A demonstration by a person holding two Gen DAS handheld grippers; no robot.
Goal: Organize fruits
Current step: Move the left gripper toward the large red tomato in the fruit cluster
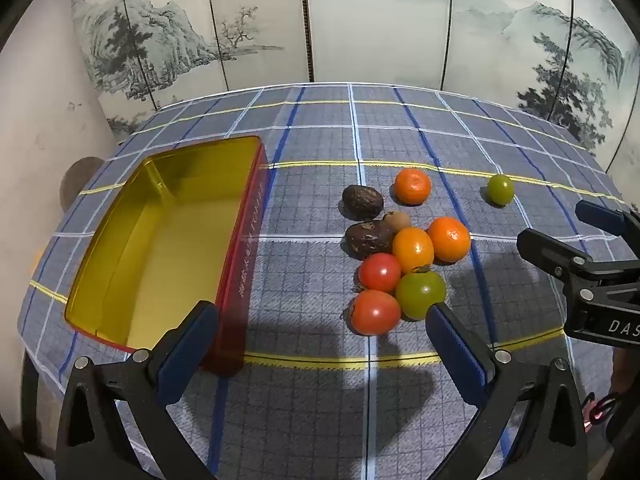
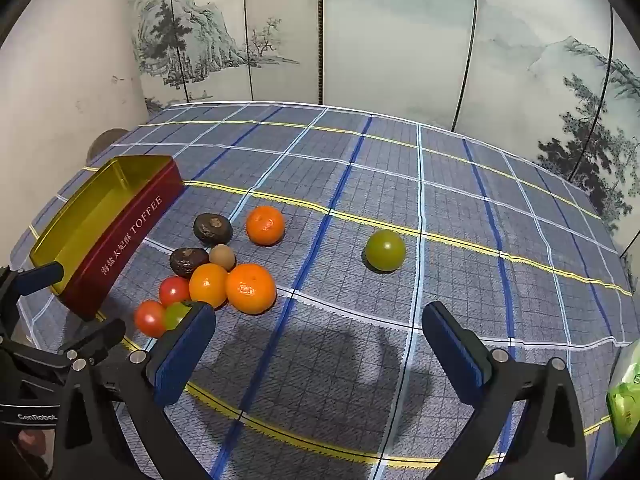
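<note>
I am holding my left gripper (image 1: 322, 334) with its blue-padded fingers spread wide and gripping nothing, hovering over the plaid blue tablecloth (image 1: 400, 140). The huddled pile of small round fruits (image 1: 400, 264) is lying just ahead, nearest my right-hand finger, and the open red tin box with a gold inside (image 1: 172, 240) is sitting near the cloth's left edge, beside my other finger. My right gripper (image 2: 318, 338) is likewise gaping apart and holding nothing, with bare cloth lying between its fingers. A lone green round fruit (image 2: 385, 250) is resting well apart from the pile, straight ahead. The right wrist view is showing white TOFFEE lettering on the tin's side (readable only there).
</note>
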